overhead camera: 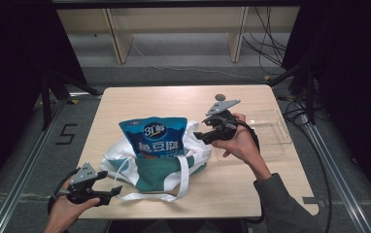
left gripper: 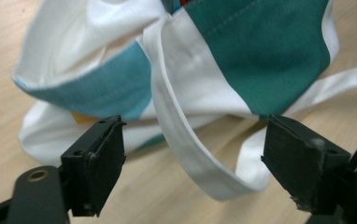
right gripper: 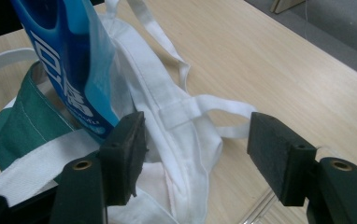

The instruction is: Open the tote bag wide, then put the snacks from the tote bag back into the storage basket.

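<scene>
High view: tote bag point(overhead camera: 159, 167) is lying mid-table, blue snack pouch point(overhead camera: 155, 137) standing half inside it; clear tray point(overhead camera: 271, 131) at right looks empty. You are holding left gripper point(overhead camera: 107, 194) and right gripper point(overhead camera: 204, 137) with jaws spread.

Left gripper view: white strap point(left gripper: 186, 144) is looping between wide jaws. Soft, limp cloth; grip the strap.

Right gripper view: jaws gaping beside the pouch point(right gripper: 74, 60). Probably light, slick, crushable.

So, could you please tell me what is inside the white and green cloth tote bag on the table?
A blue printed snack pouch stands in the white and green cloth tote bag, its upper half sticking out. Its lower half is covered by the fabric, as is anything beneath it.
</scene>
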